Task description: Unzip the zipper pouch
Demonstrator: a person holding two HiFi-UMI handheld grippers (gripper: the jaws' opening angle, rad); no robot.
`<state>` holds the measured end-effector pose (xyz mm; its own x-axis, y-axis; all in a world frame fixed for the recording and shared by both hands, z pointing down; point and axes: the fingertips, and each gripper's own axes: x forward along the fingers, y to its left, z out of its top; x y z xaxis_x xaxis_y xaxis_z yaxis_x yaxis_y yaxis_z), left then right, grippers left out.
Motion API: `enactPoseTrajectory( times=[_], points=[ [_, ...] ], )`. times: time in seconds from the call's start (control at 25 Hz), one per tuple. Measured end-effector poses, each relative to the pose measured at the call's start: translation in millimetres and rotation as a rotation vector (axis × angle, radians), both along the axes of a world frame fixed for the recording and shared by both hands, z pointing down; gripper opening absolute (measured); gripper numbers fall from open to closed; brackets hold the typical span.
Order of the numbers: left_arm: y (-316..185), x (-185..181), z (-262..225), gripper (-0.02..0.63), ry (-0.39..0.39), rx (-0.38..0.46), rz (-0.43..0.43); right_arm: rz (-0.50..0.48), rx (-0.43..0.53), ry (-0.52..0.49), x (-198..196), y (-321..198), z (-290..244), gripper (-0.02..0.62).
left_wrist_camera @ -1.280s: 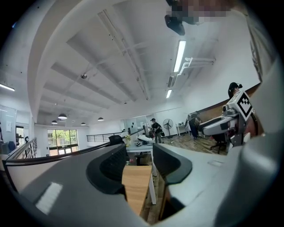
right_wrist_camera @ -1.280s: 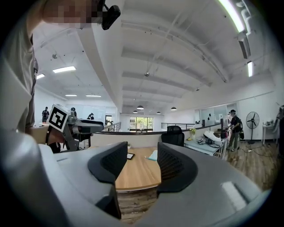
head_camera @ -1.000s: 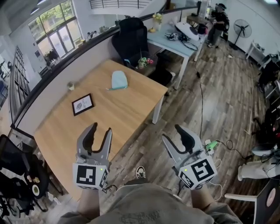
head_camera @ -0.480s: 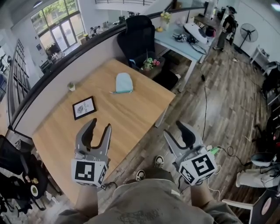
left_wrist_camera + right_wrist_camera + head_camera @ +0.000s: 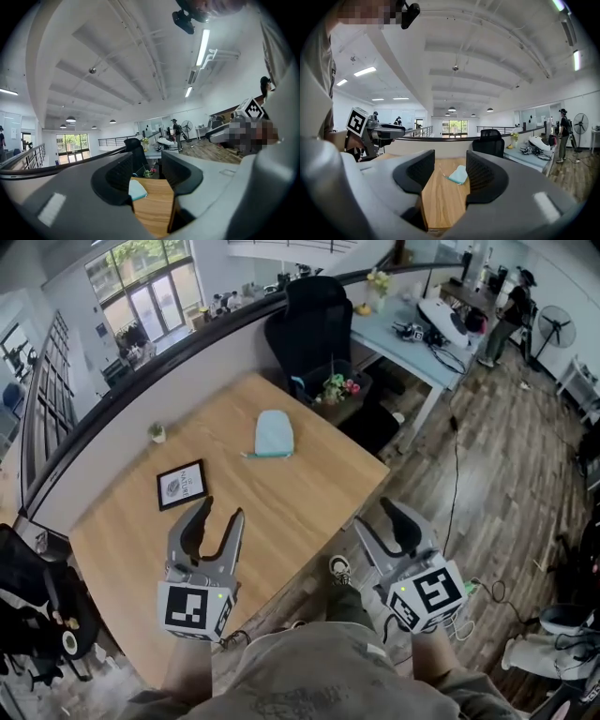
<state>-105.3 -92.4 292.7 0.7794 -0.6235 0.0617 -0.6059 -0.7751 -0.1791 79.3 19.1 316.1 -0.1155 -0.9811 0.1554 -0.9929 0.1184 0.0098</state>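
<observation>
A light blue zipper pouch [image 5: 274, 434] lies flat on the far part of the wooden table [image 5: 281, 502]. It also shows far off between the jaws as the pouch [image 5: 137, 189] in the left gripper view and the pouch [image 5: 458, 174] in the right gripper view. My left gripper [image 5: 218, 512] hovers over the table's near part, open and holding nothing. My right gripper [image 5: 373, 515] hangs open just off the table's near right edge, above the floor. Both are well short of the pouch.
A framed picture [image 5: 182, 485] and a small potted plant [image 5: 157, 432] sit on the table's left side. Behind the table stand a black office chair [image 5: 319, 324], a pot of flowers [image 5: 339, 387] and a pale desk [image 5: 412, 338]. A person [image 5: 514, 306] stands far right.
The head view has shifted closer to the table, so the pouch and table sit lower and further right in frame. Both grippers stay open and empty in about the same pose.
</observation>
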Motion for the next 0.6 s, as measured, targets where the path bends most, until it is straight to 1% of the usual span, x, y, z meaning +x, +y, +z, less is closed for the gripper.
enactPoseTrajectory(
  times=[0.36, 0.48, 0.6],
  points=[
    [-67, 85, 7, 0.189, -0.028, -0.027, -0.110, -0.127, -0.024, -0.009, 91, -91, 2, 0.195],
    [-88, 108, 5, 0.188, -0.035, -0.035, -0.166, -0.183, -0.026, -0.015, 119, -126, 0, 0.194],
    [-109, 122, 6, 0.189, -0.046, -0.036, -0.234, -0.243, -0.019, -0.014, 141, -159, -2, 0.194]
  ],
)
